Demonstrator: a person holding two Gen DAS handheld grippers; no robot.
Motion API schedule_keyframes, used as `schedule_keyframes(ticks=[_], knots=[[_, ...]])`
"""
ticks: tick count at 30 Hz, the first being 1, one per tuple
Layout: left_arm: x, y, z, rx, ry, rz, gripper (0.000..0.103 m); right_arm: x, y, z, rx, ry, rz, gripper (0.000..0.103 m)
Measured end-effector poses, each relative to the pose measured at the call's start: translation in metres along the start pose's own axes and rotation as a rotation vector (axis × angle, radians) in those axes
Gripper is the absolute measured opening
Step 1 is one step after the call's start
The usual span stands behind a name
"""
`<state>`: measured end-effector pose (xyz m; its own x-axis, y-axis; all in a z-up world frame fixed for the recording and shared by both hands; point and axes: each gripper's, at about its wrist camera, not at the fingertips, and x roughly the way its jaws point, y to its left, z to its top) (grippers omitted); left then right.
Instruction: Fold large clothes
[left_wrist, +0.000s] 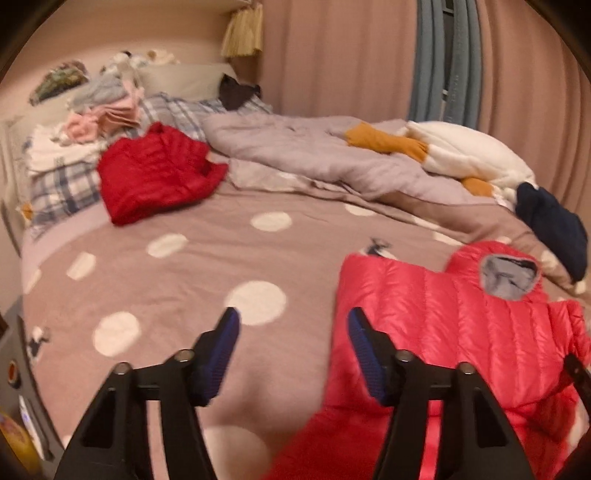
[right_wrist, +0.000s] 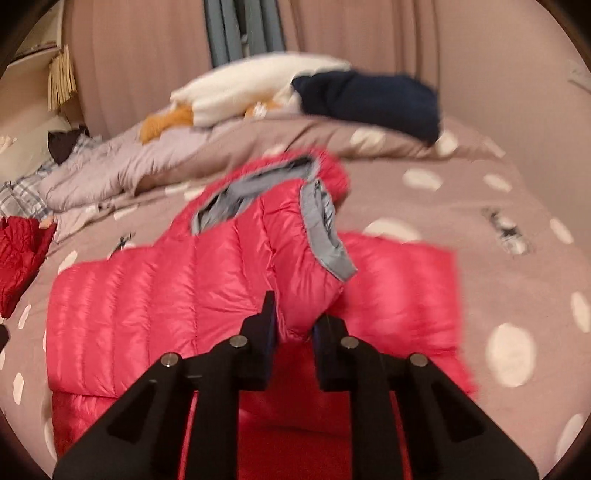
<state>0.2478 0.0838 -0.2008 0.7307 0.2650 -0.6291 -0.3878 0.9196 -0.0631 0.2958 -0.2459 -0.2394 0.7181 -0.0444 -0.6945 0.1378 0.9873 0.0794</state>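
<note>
Right gripper (right_wrist: 293, 314) pinches pink down jacket (right_wrist: 207, 273) on bed (right_wrist: 480, 206).

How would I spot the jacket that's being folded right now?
Start at the big spotted bedspread covering the bed. Near its front edge lies the pink puffer jacket, one sleeve pinched in the right gripper. Unlike the darker red jacket lying by the pillows, it is glossy pink with grey lining.

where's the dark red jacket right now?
The dark red jacket lies crumpled at the far left of the bed in the left wrist view, against the plaid pillows, well apart from the pink jacket.
</note>
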Motion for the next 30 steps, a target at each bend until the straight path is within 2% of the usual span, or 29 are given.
schedule_keyframes(ticks=[2, 4, 5, 6, 8, 9, 10, 11, 14, 15, 16, 17, 19, 21, 24, 30], knots=[[-0.001, -0.012, -0.005, 0.021, -0.001, -0.013, 0.058, -0.005, -0.015, -0.005, -0.012, 0.001, -0.042, 0.018], [-0.001, -0.017, -0.012, 0.035, 0.001, -0.031, 0.058, 0.001, -0.041, -0.018, 0.011, 0.047, -0.11, 0.02], [0.001, -0.022, -0.017, 0.045, 0.014, -0.04, 0.058, 0.008, -0.055, -0.028, 0.04, 0.087, -0.138, 0.026], [0.004, -0.026, -0.022, 0.06, 0.031, -0.048, 0.058, 0.012, -0.065, -0.037, 0.063, 0.107, -0.129, 0.03], [0.006, -0.032, -0.029, 0.082, 0.056, -0.06, 0.057, 0.007, -0.077, -0.042, 0.096, 0.105, -0.073, 0.043], [0.006, -0.033, -0.031, 0.084, 0.055, -0.07, 0.057, 0.003, -0.078, -0.038, 0.098, 0.111, -0.074, 0.048], [0.003, -0.034, -0.03, 0.081, 0.046, -0.079, 0.057, -0.001, -0.076, -0.034, 0.088, 0.11, -0.097, 0.059], [0.0, -0.036, -0.029, 0.074, 0.03, -0.096, 0.057, -0.008, -0.073, -0.027, 0.07, 0.089, -0.121, 0.063], [0.0, -0.044, -0.023, 0.088, 0.002, -0.134, 0.057, -0.029, -0.063, -0.008, 0.04, -0.028, -0.095, 0.062], [0.006, -0.048, -0.024, 0.106, 0.004, -0.112, 0.055, -0.032, -0.061, -0.006, 0.033, -0.051, -0.085, 0.06], [0.011, -0.051, -0.027, 0.116, 0.014, -0.094, 0.053, -0.031, -0.057, -0.004, 0.021, -0.064, -0.078, 0.053], [0.02, -0.053, -0.031, 0.123, 0.037, -0.085, 0.049, -0.026, -0.054, -0.004, 0.012, -0.058, -0.076, 0.034], [0.036, -0.056, -0.041, 0.123, 0.092, -0.106, 0.048, -0.006, -0.05, -0.012, -0.001, 0.003, -0.081, 0.014], [0.047, -0.06, -0.053, 0.15, 0.094, -0.095, 0.048, 0.015, -0.053, -0.029, 0.006, 0.069, -0.08, 0.015], [0.058, -0.066, -0.061, 0.179, 0.102, -0.11, 0.048, 0.038, -0.056, -0.051, 0.014, 0.081, -0.069, 0.013], [0.062, -0.07, -0.062, 0.204, 0.096, -0.089, 0.049, 0.046, -0.038, -0.049, -0.064, 0.079, -0.16, 0.015]])
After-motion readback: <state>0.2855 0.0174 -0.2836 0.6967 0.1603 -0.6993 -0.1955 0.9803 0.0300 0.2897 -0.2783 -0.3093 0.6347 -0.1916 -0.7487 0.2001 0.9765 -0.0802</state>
